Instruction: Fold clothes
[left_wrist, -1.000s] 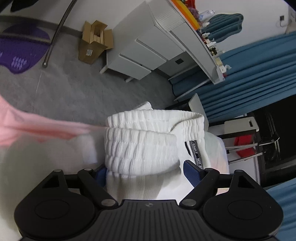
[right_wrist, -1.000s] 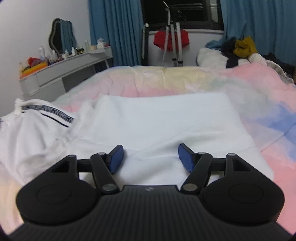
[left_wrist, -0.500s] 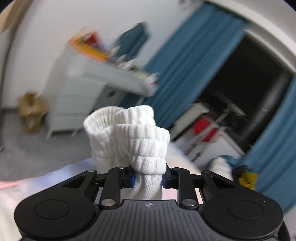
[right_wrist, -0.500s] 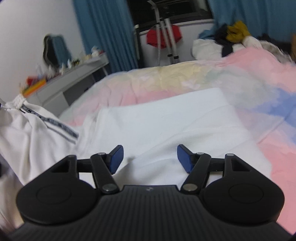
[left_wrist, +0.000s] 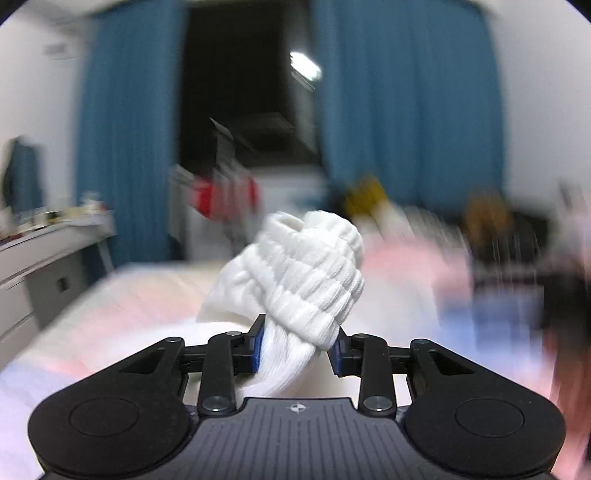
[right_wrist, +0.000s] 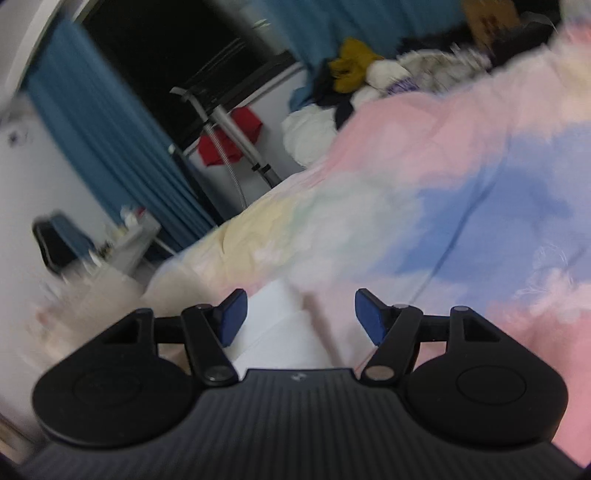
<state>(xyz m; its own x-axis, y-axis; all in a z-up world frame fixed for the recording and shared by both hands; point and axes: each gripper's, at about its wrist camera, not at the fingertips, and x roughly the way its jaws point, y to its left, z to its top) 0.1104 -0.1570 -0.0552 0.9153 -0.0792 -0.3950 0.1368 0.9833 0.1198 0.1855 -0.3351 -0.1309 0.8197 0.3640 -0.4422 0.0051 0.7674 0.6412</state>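
Observation:
In the left wrist view my left gripper (left_wrist: 297, 345) is shut on the ribbed elastic waistband of a white garment (left_wrist: 306, 284), which bunches up above the blue pads and is lifted over the bed. In the right wrist view my right gripper (right_wrist: 299, 317) is open, tilted, with nothing between its fingers. A folded white cloth (right_wrist: 284, 336) lies on the bed just under and behind its tips. Both views are motion blurred.
The bed has a pastel pink, blue and yellow cover (right_wrist: 461, 206). A heap of clothes (right_wrist: 354, 74) sits at its far end. A grey dresser (left_wrist: 40, 266) stands at the left, with blue curtains (left_wrist: 402, 92) and a dark window behind.
My left gripper closed on the white waistband, lifted it and swung to face across the bed toward the window. My right gripper stayed open, rolled sideways and moved right, off most of the white cloth.

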